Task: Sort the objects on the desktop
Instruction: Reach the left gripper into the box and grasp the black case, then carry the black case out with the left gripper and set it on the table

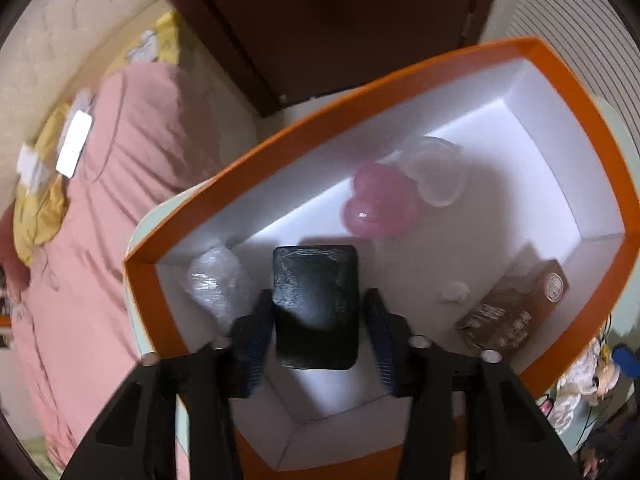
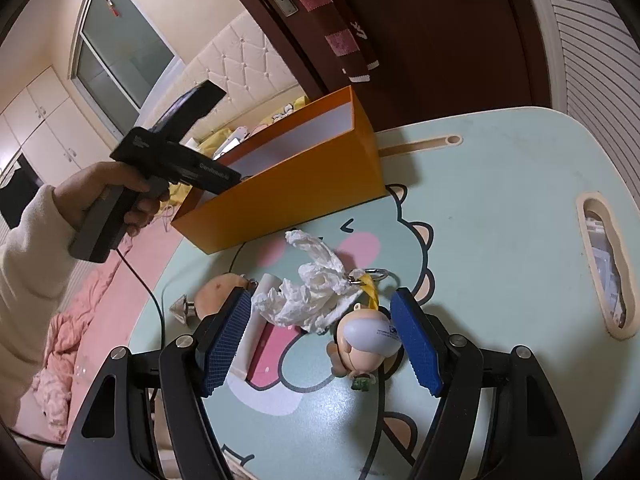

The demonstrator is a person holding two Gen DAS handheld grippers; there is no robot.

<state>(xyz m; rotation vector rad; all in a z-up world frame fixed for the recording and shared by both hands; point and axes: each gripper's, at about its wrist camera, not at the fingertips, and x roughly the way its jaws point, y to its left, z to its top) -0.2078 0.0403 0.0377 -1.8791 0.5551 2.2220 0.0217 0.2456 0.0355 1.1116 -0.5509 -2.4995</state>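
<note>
My left gripper [image 1: 318, 294] points down into an orange box [image 1: 280, 140] with a white inside. It stands open. A flat black pad [image 1: 316, 308] lies between and below its fingers, with a sliver of white floor showing on the right side. The box also holds a pink heart [image 1: 380, 204], a clear heart [image 1: 438, 172], a brown carton [image 1: 516, 308] and crumpled clear wrap [image 1: 212, 284]. My right gripper [image 2: 320, 298] hangs open over the mint table [image 2: 500, 200]. Crumpled tissue [image 2: 312, 292] and a doll keychain [image 2: 364, 344] lie between its blue pads, untouched.
The orange box [image 2: 288, 188] stands at the table's far left edge, where a hand [image 2: 116, 196] in a cream sleeve holds the other gripper over it. A peach round toy [image 2: 218, 292] and a metal cone [image 2: 182, 308] lie left. A pink bed [image 1: 120, 200] lies beyond the table.
</note>
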